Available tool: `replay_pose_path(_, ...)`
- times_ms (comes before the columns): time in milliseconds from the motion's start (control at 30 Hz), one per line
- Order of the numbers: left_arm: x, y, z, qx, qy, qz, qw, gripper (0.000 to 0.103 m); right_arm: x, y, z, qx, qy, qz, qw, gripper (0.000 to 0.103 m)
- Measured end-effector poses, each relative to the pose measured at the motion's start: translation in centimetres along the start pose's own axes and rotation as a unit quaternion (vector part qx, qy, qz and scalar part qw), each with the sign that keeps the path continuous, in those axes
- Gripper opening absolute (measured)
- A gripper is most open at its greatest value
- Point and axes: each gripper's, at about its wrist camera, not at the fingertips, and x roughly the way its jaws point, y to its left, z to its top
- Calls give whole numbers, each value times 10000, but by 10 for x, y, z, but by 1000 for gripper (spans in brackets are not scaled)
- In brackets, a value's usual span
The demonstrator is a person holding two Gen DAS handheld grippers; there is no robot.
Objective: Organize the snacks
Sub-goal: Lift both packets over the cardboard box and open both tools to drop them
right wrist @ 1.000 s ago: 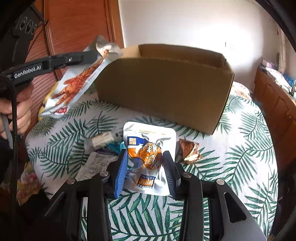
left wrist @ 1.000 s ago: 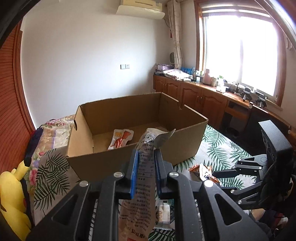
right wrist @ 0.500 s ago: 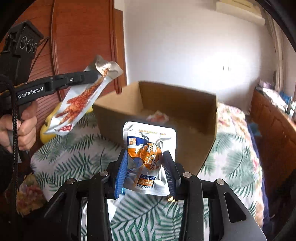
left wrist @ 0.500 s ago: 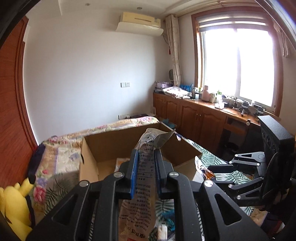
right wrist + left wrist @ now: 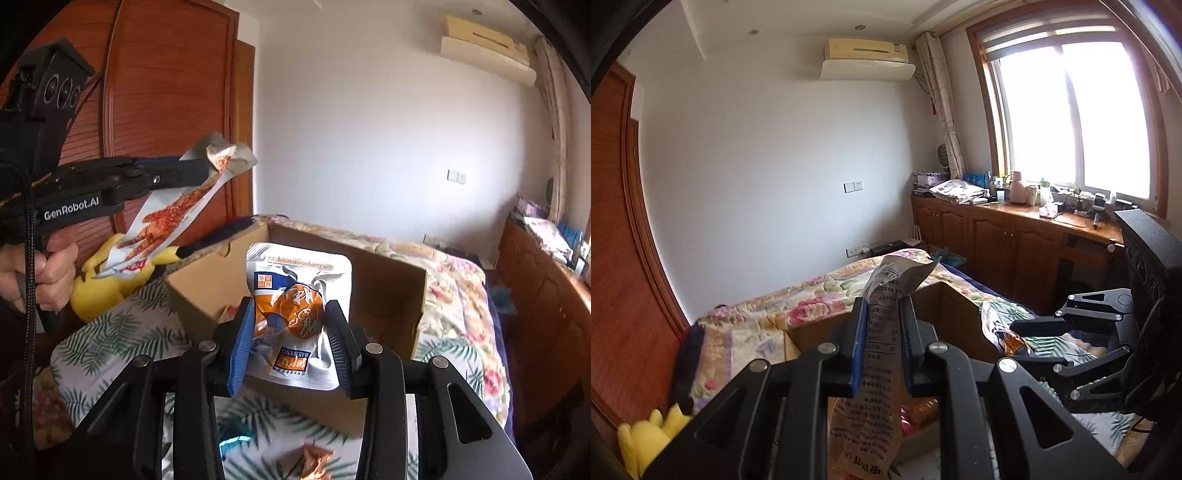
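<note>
Left wrist view: the left gripper (image 5: 882, 325) fills the lower centre of the frame, its two fingers pinching a long snack packet (image 5: 882, 350) whose printed back faces the camera and whose crumpled top rises above the fingertips. Behind and below the fingers lies an open cardboard box (image 5: 951, 314), only its brown walls showing. The right gripper (image 5: 1027, 328) enters from the right edge, holding a pouch seen edge-on. In the background, a flowered bedspread (image 5: 768, 325) at left centre, a wooden cabinet (image 5: 997, 240) under the bright window (image 5: 1071, 122) at right, and an air conditioner (image 5: 868, 61) at upper centre.

Right wrist view: the right gripper (image 5: 291, 328), at lower centre, is clamped on a silver and orange pouch (image 5: 299, 306), which stands upright between the blue-padded fingers in front of the box (image 5: 388, 295). At upper left, the left gripper (image 5: 199, 170), held by a hand (image 5: 37, 269), grips the long packet (image 5: 173, 214) near its top; the packet hangs slanting down to the left, above and to the left of the box. A yellow plush toy (image 5: 107, 288) sits beneath it. A leaf-patterned cloth (image 5: 110, 332) covers the bed around the box; two small wrappers (image 5: 314, 458) lie on it at the bottom edge.
</note>
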Motion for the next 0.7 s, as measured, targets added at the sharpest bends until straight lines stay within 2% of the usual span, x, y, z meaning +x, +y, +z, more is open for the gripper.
replay_pose_path(233, 27, 3, 8, 72, 57, -3, 10000, 14, 27, -15, 3, 69, 28, 12, 10000, 38)
replay_pose_path(700, 82, 10, -12, -286, 357, -106, 9989, 14, 74, -38, -12, 368, 296, 15, 9989, 39)
